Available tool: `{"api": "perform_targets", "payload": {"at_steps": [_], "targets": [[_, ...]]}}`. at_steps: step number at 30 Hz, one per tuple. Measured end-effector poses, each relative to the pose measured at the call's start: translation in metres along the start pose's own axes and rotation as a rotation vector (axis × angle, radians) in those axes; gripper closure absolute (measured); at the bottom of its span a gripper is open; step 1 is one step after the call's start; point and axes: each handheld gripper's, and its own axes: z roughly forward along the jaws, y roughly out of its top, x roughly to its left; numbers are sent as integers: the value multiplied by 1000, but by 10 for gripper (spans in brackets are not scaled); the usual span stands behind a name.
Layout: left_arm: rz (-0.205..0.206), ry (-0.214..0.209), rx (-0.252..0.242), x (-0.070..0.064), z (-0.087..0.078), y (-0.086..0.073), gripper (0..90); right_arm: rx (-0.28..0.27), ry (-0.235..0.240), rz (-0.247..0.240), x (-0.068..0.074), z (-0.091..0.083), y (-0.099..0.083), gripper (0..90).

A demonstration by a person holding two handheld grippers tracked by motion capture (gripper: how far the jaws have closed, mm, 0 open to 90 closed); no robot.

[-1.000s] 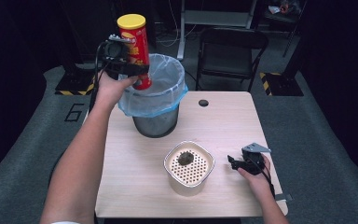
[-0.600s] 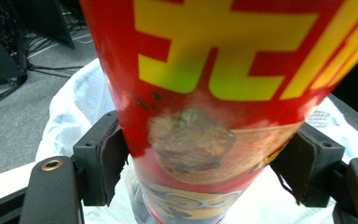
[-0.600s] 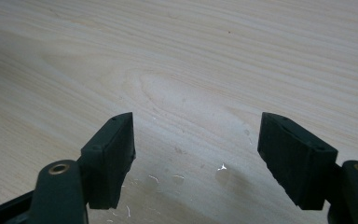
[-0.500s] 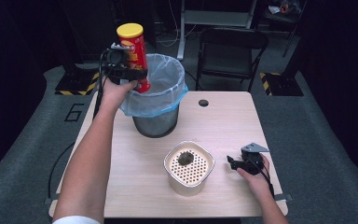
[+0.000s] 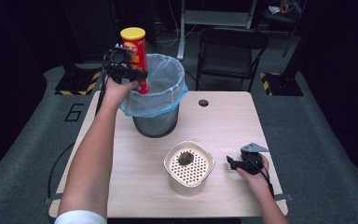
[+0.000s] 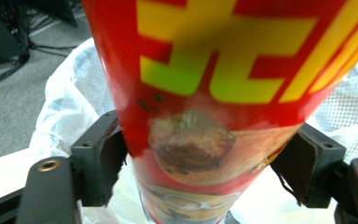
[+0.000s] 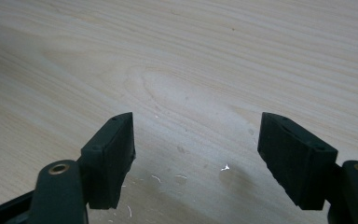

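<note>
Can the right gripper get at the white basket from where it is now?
Probably yes. The right gripper rests open on the table, right beside the basket, with bare wood between them. The left gripper is busy holding the can over the bin, far off.

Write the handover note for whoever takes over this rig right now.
Left tool: shut on the tall red crisp tube with the yellow lid, held upright over the near-left rim of the grey bin lined with a pale blue bag.
Right tool: open, holding nothing, low over the light wooden table.
White round perforated basket at front centre, a dark lump in it.
Done: tube lifted to the bin.
Left: probably dropping it in; the lump may follow.
</note>
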Motion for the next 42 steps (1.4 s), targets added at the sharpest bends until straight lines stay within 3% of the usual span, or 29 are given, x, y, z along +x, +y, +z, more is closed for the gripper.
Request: {"api": "perform_targets", "payload": {"at_steps": [1,3,9,16,21,27,29,31,38,41,42], "targets": [[-8,16,8,1,0,0,132,2,4,-8,-1,-1,0,267],[-19,29,18,2,-1,-1,125,1,4,-8,-1,-1,0,267],[-20,18,3,4,-12,-8,140,-4,1,10,-1,-2,0,267],[3,-44,-21,5,-40,-23,208,-5,4,6,-2,-3,0,267],[0,-133,-71,6,-69,-41,267,-1,-1,-2,-2,-2,0,267],[30,-169,-76,4,-88,-62,303,0,-1,-3,-1,-2,-1,267],[47,-174,-66,3,-91,-71,308,0,0,-8,-1,-1,-1,267],[44,-190,-64,2,-92,-87,307,2,4,-4,0,-1,-1,267],[50,-217,-54,0,-89,-119,301,6,0,-8,1,-1,-1,267],[75,-196,-41,-2,-82,-142,302,9,-1,-4,1,-1,-1,267],[75,-196,-41,-2,-82,-142,301,9,-1,-4,1,-1,-1,267]]}}
